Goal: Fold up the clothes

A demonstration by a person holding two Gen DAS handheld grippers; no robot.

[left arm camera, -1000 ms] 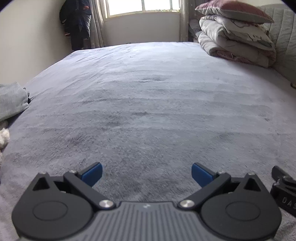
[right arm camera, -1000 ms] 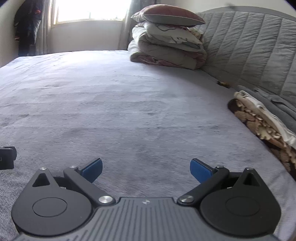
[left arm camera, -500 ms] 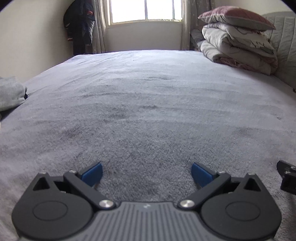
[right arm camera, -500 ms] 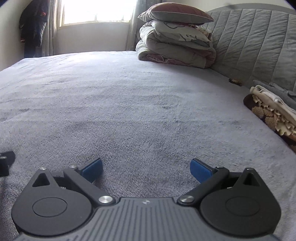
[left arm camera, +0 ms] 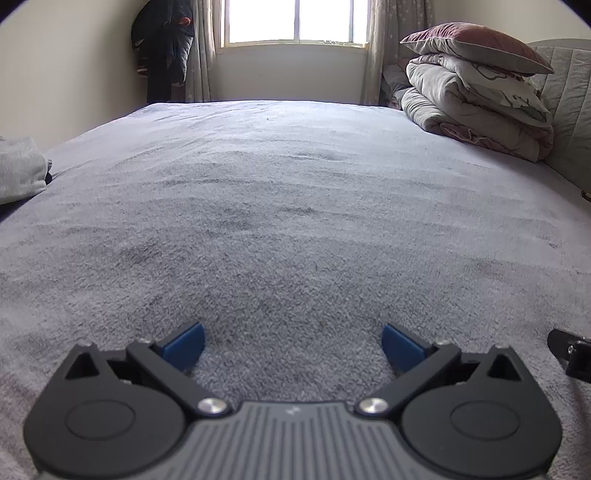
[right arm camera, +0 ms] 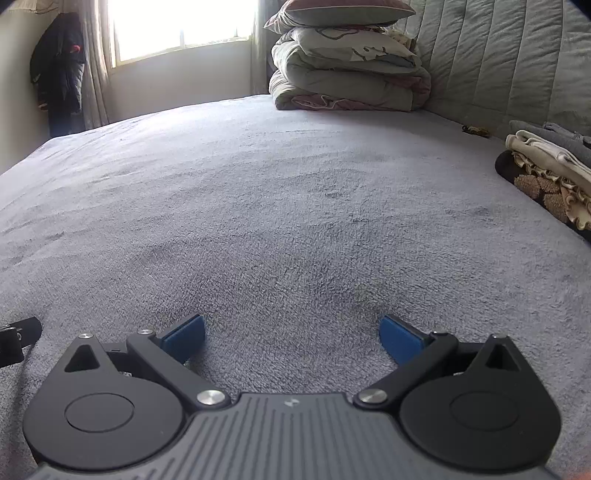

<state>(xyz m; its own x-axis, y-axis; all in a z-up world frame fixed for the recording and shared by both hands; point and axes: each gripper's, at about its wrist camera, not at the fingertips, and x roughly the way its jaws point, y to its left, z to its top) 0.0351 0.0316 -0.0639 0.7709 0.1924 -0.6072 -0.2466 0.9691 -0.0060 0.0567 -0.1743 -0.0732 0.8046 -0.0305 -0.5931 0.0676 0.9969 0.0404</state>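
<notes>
Both grippers sit low over the bed (left arm camera: 295, 221), side by side. At its far right corner a pillow (left arm camera: 476, 42) tops a stack of quilts (left arm camera: 472, 107) against the headboard (right arm camera: 517, 62). Clothes (right arm camera: 550, 173) lie at the right edge, a garment (left arm camera: 20, 168) at the left. The window (left arm camera: 295, 20) is behind.

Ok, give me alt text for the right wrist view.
The right claw hangs open and empty over a grey bed cover. A pile of clothes lies at the right edge, with stacked bedding by the headboard.
</notes>
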